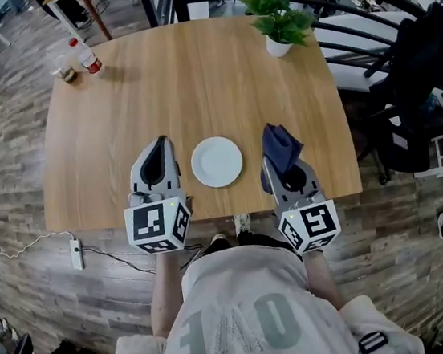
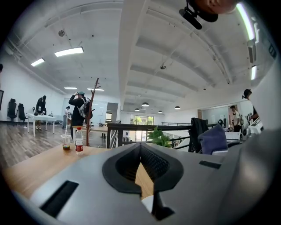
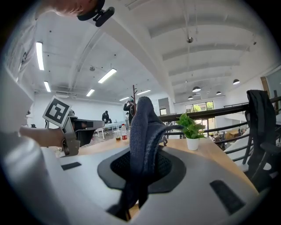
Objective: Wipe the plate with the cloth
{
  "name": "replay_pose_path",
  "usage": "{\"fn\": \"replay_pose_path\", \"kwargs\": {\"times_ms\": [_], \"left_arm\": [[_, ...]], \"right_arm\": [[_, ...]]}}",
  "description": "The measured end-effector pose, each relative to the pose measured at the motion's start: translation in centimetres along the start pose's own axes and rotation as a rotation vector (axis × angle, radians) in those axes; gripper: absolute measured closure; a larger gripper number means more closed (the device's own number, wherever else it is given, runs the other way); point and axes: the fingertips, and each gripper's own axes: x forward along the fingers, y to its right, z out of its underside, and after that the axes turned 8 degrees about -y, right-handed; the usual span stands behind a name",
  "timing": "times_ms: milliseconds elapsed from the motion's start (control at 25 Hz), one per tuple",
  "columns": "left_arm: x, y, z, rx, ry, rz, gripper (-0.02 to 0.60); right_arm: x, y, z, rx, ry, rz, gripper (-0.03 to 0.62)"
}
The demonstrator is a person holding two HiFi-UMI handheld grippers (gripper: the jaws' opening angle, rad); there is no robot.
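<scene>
A round white plate lies flat near the front edge of the wooden table. My left gripper hovers just left of the plate, jaws shut with nothing between them. On the plate's right, my right gripper is shut on a dark blue cloth. In the right gripper view the cloth stands up folded between the jaws and hides what lies straight ahead. A sliver of the plate shows low in the left gripper view.
A potted green plant stands at the table's far right. A water bottle and a plastic cup sit at the far left corner. A chair draped with a dark jacket is to the right. A cable runs across the floor.
</scene>
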Motion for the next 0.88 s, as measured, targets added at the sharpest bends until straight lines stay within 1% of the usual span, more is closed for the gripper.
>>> {"fn": "replay_pose_path", "kwargs": {"times_ms": [80, 160, 240, 320, 400, 440, 480, 520, 640, 720, 800, 880], "left_arm": [[1.0, 0.8, 0.0, 0.015, -0.018, -0.006, 0.575], [1.8, 2.1, 0.8, 0.008, -0.055, 0.024, 0.574], [2.7, 2.9, 2.1, -0.033, -0.105, 0.059, 0.574], [3.4, 2.4, 3.4, -0.082, -0.144, 0.04, 0.574], [4.5, 1.4, 4.4, -0.121, -0.181, 0.022, 0.572], [5.1, 1.0, 5.1, -0.142, -0.213, 0.033, 0.552], [5.7, 0.6, 5.9, -0.173, -0.255, 0.054, 0.487], [6.2, 0.4, 7.0, -0.217, -0.302, 0.082, 0.441], [6.9, -0.5, 11.3, -0.405, -0.443, 0.153, 0.434], [6.9, -1.3, 14.5, -0.531, -0.518, 0.165, 0.434], [6.7, -1.7, 17.6, -0.622, -0.597, 0.172, 0.43], [6.4, -1.5, 20.5, -0.683, -0.673, 0.183, 0.423]], "right_arm": [[0.7, 1.2, 0.0, 0.013, 0.001, -0.019, 0.534], [1.4, 2.1, 0.5, 0.016, -0.02, -0.04, 0.533], [2.2, 2.4, 1.2, 0.027, -0.056, -0.069, 0.534], [2.7, 2.3, 1.6, 0.034, -0.079, -0.088, 0.533], [3.1, 2.3, 1.7, 0.027, -0.089, -0.088, 0.534], [3.4, 2.3, 1.6, 0.026, -0.093, -0.083, 0.534], [3.6, 2.3, 1.5, 0.028, -0.095, -0.079, 0.534], [3.8, 2.3, 1.4, 0.031, -0.096, -0.075, 0.534], [4.4, 2.4, 1.3, 0.031, -0.102, -0.059, 0.534], [5.0, 2.3, 1.1, 0.03, -0.103, -0.05, 0.534], [5.6, 1.9, 1.0, 0.026, -0.104, -0.048, 0.534], [6.0, 1.5, 1.0, 0.014, -0.111, -0.05, 0.533]]}}
